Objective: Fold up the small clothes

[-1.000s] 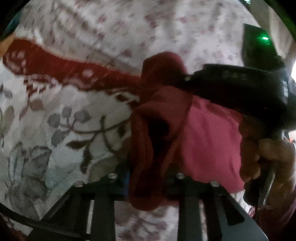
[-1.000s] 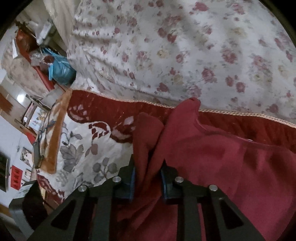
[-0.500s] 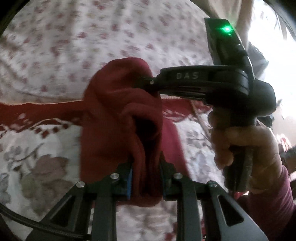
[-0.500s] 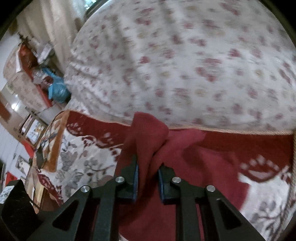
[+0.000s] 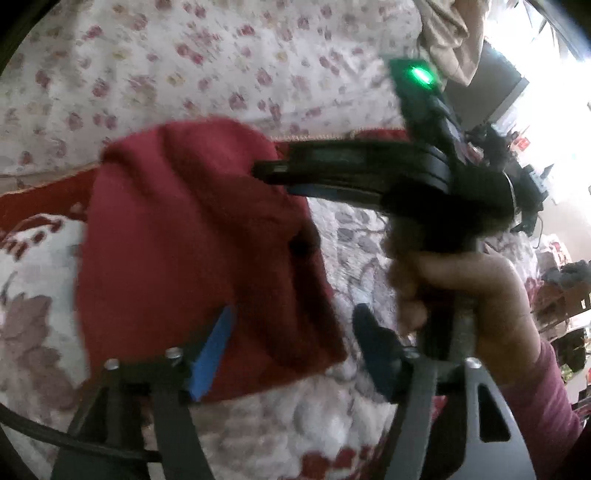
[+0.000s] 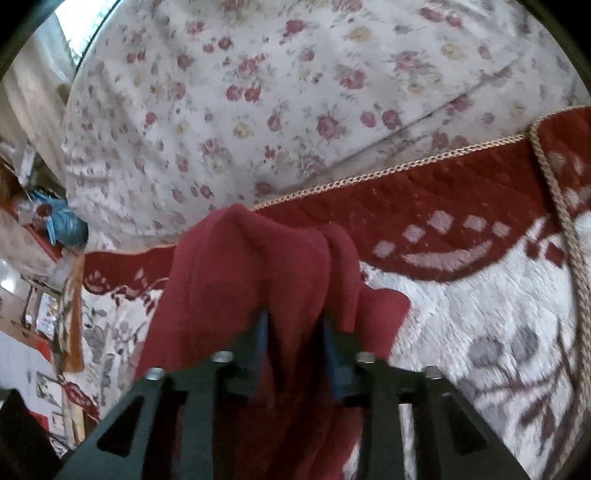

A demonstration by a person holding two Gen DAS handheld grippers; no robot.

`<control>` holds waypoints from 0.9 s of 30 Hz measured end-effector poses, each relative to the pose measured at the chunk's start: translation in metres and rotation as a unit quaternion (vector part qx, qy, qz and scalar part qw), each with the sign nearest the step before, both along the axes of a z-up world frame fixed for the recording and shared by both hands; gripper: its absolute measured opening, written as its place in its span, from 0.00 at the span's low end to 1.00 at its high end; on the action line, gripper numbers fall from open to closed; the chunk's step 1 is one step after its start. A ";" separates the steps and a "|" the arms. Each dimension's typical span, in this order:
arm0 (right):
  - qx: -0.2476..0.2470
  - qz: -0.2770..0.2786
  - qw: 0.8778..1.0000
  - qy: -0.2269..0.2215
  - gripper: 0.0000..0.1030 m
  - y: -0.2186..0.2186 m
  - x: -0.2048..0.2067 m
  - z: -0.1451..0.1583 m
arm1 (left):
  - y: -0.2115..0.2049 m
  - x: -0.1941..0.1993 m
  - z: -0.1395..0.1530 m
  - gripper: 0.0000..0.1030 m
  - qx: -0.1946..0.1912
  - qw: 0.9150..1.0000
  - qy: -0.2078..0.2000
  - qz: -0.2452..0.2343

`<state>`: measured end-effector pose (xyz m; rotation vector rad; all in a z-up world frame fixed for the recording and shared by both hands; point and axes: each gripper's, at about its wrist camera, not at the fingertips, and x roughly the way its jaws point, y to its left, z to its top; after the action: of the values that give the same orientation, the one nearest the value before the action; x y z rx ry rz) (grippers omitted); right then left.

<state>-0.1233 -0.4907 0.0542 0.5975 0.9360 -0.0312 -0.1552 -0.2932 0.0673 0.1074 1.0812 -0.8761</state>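
Observation:
A dark red garment (image 5: 192, 251) lies bunched on the plush white and red blanket (image 5: 277, 424). My left gripper (image 5: 295, 350) is opening, its jaws wide apart. The cloth lies by the blue left pad (image 5: 212, 354) and touches neither pad firmly. My right gripper (image 5: 273, 177) reaches in from the right, held by a hand (image 5: 472, 295), its tips at the garment's far edge. In the right wrist view the garment (image 6: 258, 266) rises in a fold between the fingers of the right gripper (image 6: 295, 343). Those jaws are opening, and the cloth sits loosely between them.
A white sheet with small red flowers (image 6: 295, 92) covers the bed beyond the blanket's red border (image 6: 461, 192), which has a twisted cord trim (image 6: 554, 184). Room clutter and a blue bag (image 6: 66, 229) sit off the bed's left side. A beige cloth (image 5: 450, 33) hangs at upper right.
Both grippers were shut on the red garment and carried it sideways across the bed. Now both sets of jaws have spread and the garment rests on the blanket.

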 end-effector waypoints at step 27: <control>-0.061 0.043 0.997 0.023 0.25 0.067 -0.070 -0.008 | 0.075 0.044 -0.034 0.76 0.042 0.990 -0.058 0.119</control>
<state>-0.1932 -0.4238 0.0460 0.4454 0.9951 -0.0252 -0.1107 -0.2182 0.0336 0.0962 0.9984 -0.6026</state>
